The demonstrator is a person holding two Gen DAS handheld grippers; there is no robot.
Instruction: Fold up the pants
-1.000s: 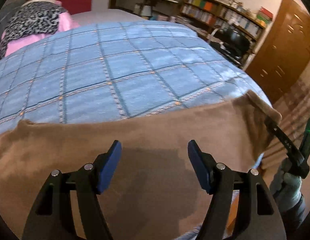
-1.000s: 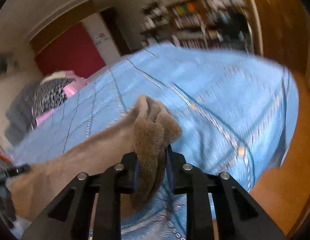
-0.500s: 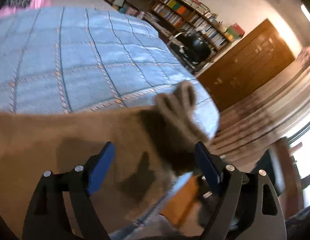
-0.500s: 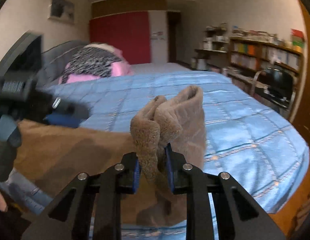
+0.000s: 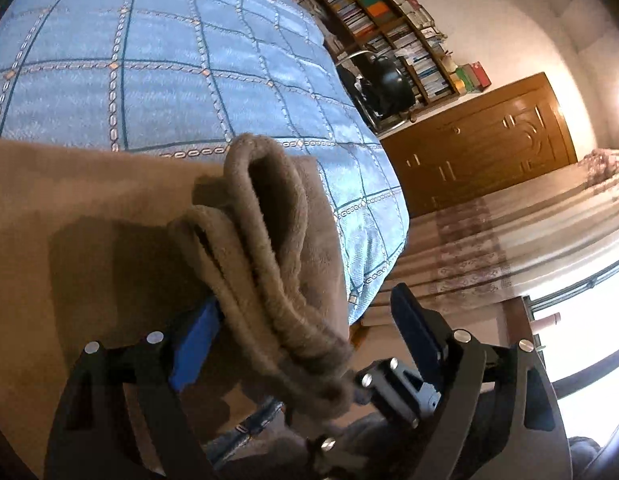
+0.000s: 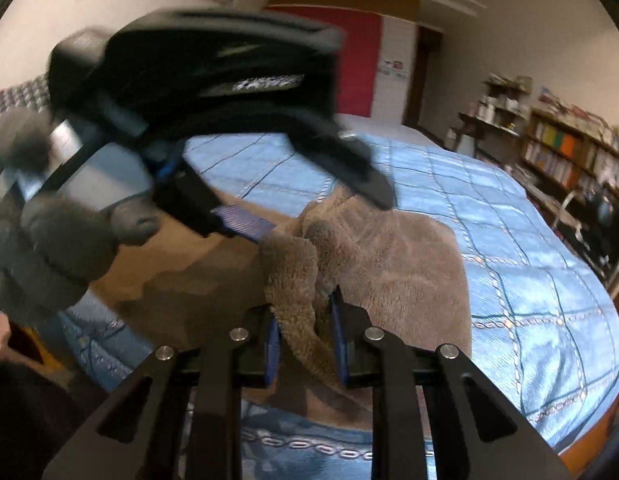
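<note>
Pants (image 6: pixel 389 264) lie lengthwise along bed edge, end pinched by right tool (image 6: pixel 305 344), left tool (image 5: pixel 309 328) spread.

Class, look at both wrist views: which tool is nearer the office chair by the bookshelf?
Hard to call. The right tool and the left tool meet at the pants, across the bed from the chair.

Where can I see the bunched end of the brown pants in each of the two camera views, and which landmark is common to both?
Left wrist view: the bunched end of the pants is at centre, between the open fingers of the left gripper, with the right gripper's tip gripping it from below.
Right wrist view: low at centre, clamped in the right gripper.
Shared landmark: the bookshelf.
</note>
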